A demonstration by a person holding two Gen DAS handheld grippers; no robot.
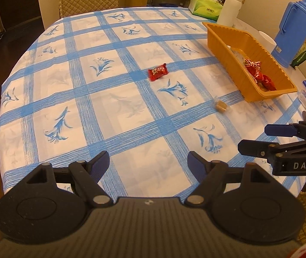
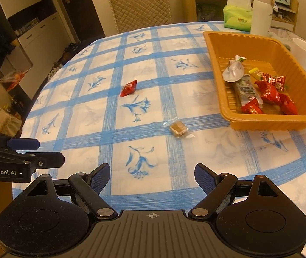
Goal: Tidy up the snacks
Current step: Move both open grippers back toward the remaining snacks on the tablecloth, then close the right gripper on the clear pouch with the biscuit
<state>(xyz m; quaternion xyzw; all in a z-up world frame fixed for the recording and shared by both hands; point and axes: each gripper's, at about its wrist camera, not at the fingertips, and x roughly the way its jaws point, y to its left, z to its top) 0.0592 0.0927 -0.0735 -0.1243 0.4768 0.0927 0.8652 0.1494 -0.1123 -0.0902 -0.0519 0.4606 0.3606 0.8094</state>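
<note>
Both grippers spread and empty, two snacks loose on the tablecloth, orange tray part filled.

My right gripper point(image 2: 152, 177) has its jaws wide with nothing between them, same for my left gripper point(image 1: 148, 163). The brown clear-wrapped candy point(image 2: 177, 128) lies just off the orange tray point(image 2: 267, 124)'s near corner; the red candy point(image 2: 128, 88) sits further out, well apart from it. I'd take brown with the right: come down over the block itself, not the crinkly wrapper ends, pinch, lift clear of the rim, then drop it in.
</note>
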